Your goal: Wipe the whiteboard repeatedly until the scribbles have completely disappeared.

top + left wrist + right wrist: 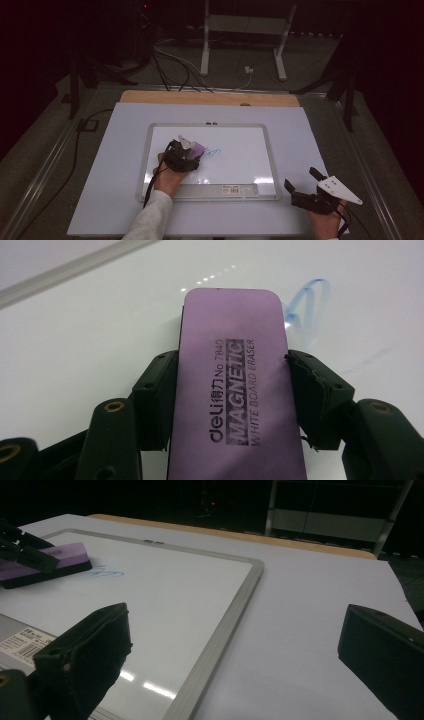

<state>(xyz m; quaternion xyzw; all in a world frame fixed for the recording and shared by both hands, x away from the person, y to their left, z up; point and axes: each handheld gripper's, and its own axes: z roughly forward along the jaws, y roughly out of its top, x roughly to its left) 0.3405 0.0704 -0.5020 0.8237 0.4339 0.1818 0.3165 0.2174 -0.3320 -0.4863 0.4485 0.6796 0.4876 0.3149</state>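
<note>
On the white table [100, 200] the whiteboard [250, 150] is lying flat, and the left tongs [232, 385] are squeezing the purple eraser [235, 375], pointing it longways at the blue scribble [305, 302] just ahead, while the right tongs [235, 645] are resting wide apart, far off.

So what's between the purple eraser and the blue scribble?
Nothing: in the left gripper view, the eraser nearly meets the blue scribble, with bare whiteboard between.

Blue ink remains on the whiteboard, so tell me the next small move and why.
Probably slide the purple rectangular magnetic eraser, clamped in the left gripper, forward over the blue marker scribble. The scribble lies just past the eraser's far edge on the metal-framed whiteboard, unwiped.
</note>
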